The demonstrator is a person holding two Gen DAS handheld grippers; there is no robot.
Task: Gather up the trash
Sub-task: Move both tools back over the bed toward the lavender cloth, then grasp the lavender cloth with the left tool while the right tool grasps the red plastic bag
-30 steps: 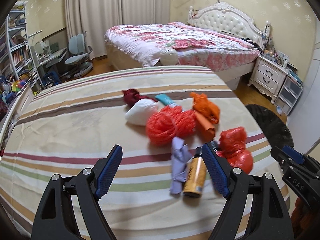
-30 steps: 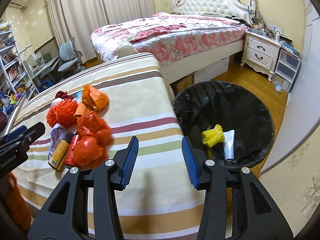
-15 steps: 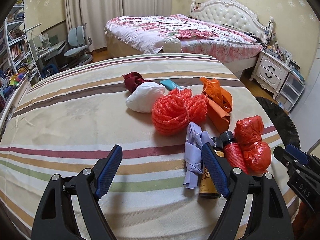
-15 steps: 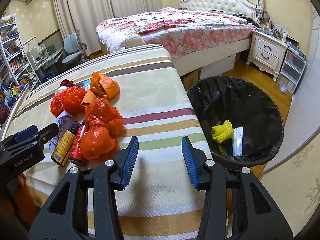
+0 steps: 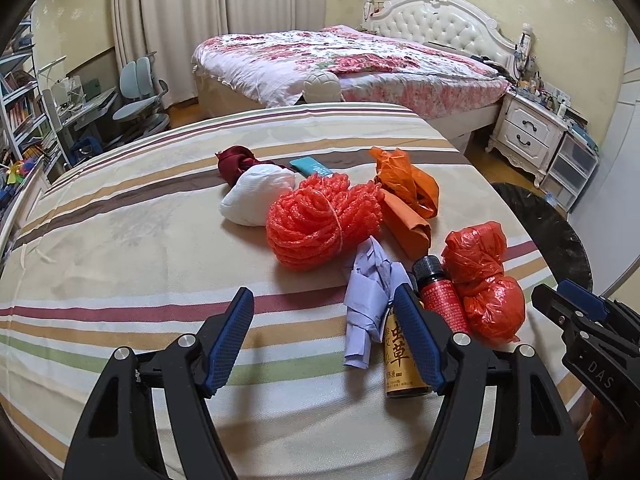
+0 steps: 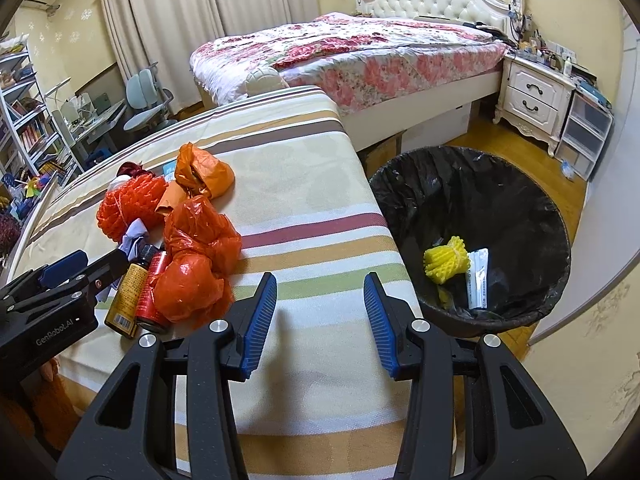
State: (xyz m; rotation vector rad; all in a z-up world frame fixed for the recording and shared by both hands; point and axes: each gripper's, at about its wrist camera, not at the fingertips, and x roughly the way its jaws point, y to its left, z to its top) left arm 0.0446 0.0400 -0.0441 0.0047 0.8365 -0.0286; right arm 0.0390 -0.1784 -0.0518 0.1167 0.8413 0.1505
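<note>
Trash lies in a pile on the striped table (image 5: 120,240): a red foam net (image 5: 320,224), a white wad (image 5: 256,196), an orange bag (image 5: 404,176), a red plastic bag (image 5: 480,280), a lilac paper (image 5: 372,292), a red bottle (image 5: 440,296) and a yellow-brown bottle (image 5: 400,356). My left gripper (image 5: 326,340) is open and empty, its right finger just over the yellow-brown bottle. My right gripper (image 6: 320,320) is open and empty over the table's near edge, right of the red plastic bag (image 6: 196,264). The black-lined bin (image 6: 472,236) holds a yellow foam net (image 6: 446,262) and a white wrapper (image 6: 478,276).
A bed (image 5: 360,64) with a floral cover stands behind the table. A white nightstand (image 6: 536,100) and drawers are at the right. A desk, chair (image 5: 136,96) and bookshelves are at the left. The bin stands on the wooden floor beside the table's right edge.
Both grippers have moved closer to the trash pile. The left gripper's right finger now lies over the yellow-brown bottle. Both stay open.
</note>
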